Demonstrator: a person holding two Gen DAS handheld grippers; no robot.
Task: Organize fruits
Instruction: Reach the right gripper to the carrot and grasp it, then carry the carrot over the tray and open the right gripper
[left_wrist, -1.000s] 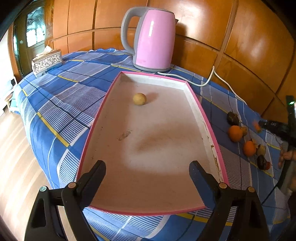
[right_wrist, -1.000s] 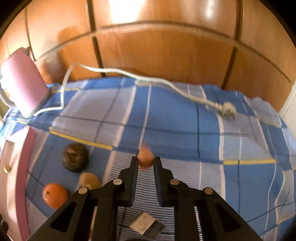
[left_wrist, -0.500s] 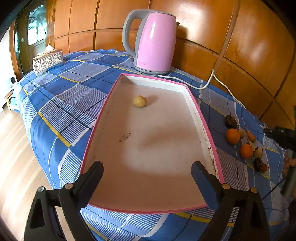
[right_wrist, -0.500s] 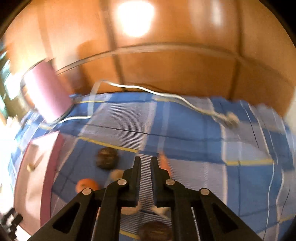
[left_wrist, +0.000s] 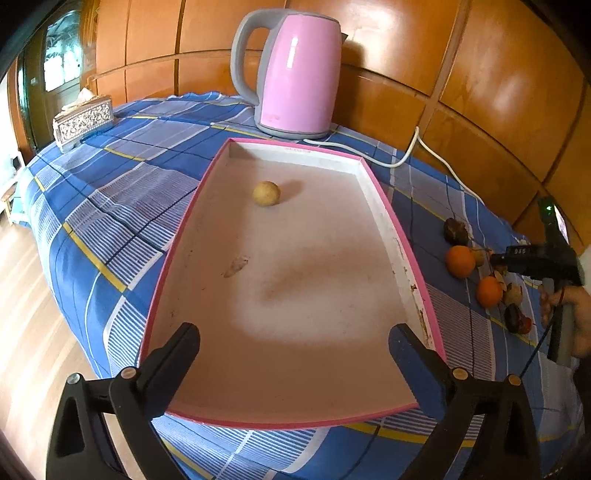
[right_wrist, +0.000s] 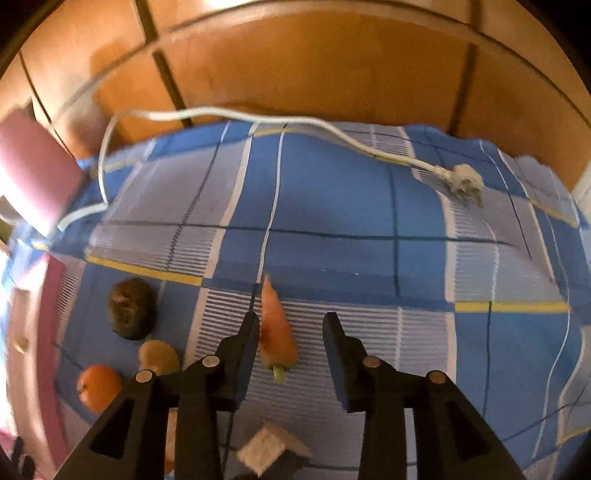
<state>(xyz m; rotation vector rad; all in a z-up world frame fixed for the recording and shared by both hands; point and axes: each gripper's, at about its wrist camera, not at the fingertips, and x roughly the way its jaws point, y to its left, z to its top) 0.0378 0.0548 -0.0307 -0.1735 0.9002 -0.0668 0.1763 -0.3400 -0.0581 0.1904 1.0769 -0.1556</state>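
My left gripper (left_wrist: 293, 332) hangs open, its jaws at their widest over the near end of the pink-rimmed tray (left_wrist: 384, 206). One round yellow-brown fruit (left_wrist: 266, 192) lies in the tray's far half. My right gripper (right_wrist: 291, 325) points down at the blue checked cloth, and its jaws are opening. A small orange carrot (right_wrist: 275, 328) lies on the cloth between them, close against the left finger (right_wrist: 247, 332) and clear of the right one. To its left lie a dark round fruit (right_wrist: 131, 308), a tan fruit (right_wrist: 159, 356) and an orange (right_wrist: 98, 387).
A pink kettle (left_wrist: 299, 74) stands behind the tray, and its white cord ends in a plug (right_wrist: 463, 182) on the cloth. A silver tissue box (left_wrist: 83, 120) sits far left. Two oranges (left_wrist: 460, 261) and dark fruits (left_wrist: 455, 230) lie right of the tray. Wood panelling backs the table.
The right gripper's jaws, shut a second ago with the carrot at their tips, have parted, and the gripper has dropped toward the cloth. The left jaws have widened a little.
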